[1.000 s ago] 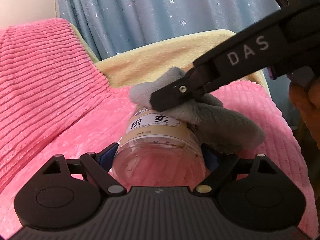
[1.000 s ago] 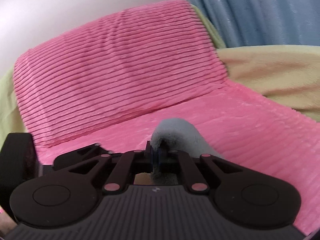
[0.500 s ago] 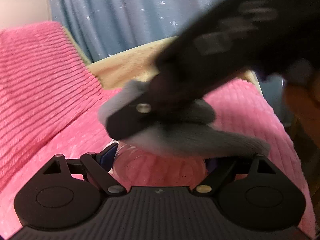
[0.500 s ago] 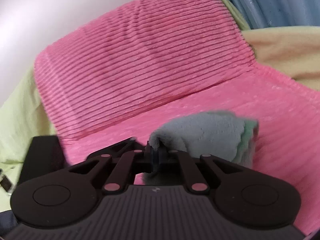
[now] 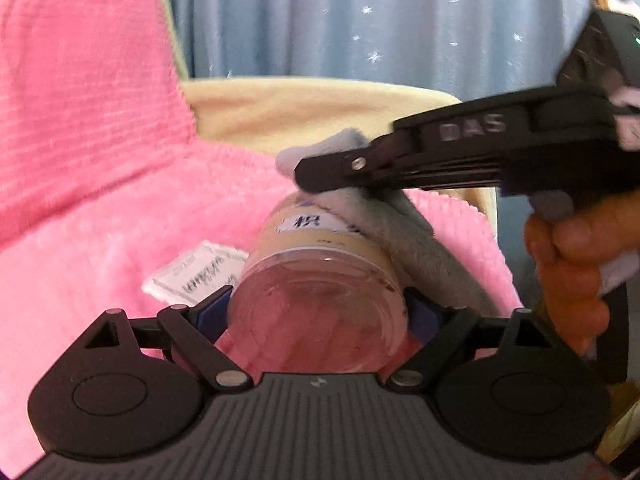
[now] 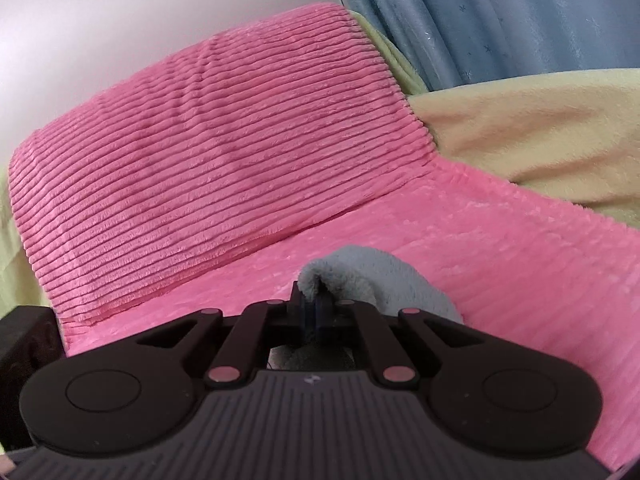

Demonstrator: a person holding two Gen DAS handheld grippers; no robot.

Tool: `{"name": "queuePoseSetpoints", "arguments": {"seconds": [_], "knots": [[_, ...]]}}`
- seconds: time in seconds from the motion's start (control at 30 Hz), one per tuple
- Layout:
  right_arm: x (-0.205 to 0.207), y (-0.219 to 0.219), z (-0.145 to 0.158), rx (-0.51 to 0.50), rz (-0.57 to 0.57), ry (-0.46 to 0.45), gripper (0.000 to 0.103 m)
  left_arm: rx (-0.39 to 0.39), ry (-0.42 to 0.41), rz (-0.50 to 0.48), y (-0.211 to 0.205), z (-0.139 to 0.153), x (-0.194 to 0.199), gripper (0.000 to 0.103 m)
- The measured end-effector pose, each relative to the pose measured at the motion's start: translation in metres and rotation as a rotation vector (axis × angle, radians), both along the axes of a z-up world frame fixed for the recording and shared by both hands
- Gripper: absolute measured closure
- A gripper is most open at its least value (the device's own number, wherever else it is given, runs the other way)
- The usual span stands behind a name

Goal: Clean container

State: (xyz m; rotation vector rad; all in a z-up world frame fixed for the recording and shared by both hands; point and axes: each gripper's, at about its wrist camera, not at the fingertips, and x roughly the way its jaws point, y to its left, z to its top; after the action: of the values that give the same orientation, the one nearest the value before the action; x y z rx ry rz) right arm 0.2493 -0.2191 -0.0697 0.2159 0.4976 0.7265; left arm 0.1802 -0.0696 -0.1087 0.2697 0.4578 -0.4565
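A clear plastic jar with a tan label and a white printed strip lies on its side, its base toward the left wrist camera. My left gripper is shut on the jar near its base. A grey cloth is draped over the jar's far upper right side. My right gripper comes in from the right, shut on that cloth and pressing it onto the jar. In the right wrist view the right gripper pinches the grey cloth; the jar is hidden there.
A pink corduroy blanket covers the seat and a raised cushion. A white printed tag lies on it left of the jar. Beige fabric and a blue starred curtain stand behind. A hand holds the right gripper.
The right gripper with the cloth swept across the jar toward its base and has moved back to the far end. The left gripper turned, bringing a white tag into view.
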Motion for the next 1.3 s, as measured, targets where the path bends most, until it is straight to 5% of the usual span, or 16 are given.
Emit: {"name": "queuePoseSetpoints", "arguments": {"seconds": [0.2,0.43,0.57,0.73,0.9,0.97,1.3], "knots": [[0.002,-0.004,0.000,0.001,-0.001,-0.003,0.099,-0.042,0.029,0.012,0.005,0.001,0.003,0.017],[0.002,-0.007,-0.001,0.000,-0.008,-0.009,0.101,0.145,-0.067,-0.020,-0.016,-0.005,-0.007,0.018],[0.001,-0.011,-0.008,-0.001,-0.161,-0.028,0.101,0.180,-0.085,-0.023,-0.023,-0.009,-0.009,0.018],[0.002,-0.016,-0.011,0.019,-0.169,-0.020,0.101,0.044,-0.008,-0.004,-0.011,-0.004,-0.001,0.016],[-0.004,-0.011,-0.010,0.007,-0.123,-0.024,0.101,-0.236,0.137,0.041,0.016,-0.001,0.017,0.016],[-0.007,-0.009,-0.010,0.004,-0.101,-0.024,0.101,-0.291,0.173,0.052,0.021,-0.004,0.020,0.017],[-0.018,0.001,-0.007,-0.014,0.003,-0.026,0.100,-0.011,0.017,0.011,-0.007,-0.006,0.003,0.017]]}}
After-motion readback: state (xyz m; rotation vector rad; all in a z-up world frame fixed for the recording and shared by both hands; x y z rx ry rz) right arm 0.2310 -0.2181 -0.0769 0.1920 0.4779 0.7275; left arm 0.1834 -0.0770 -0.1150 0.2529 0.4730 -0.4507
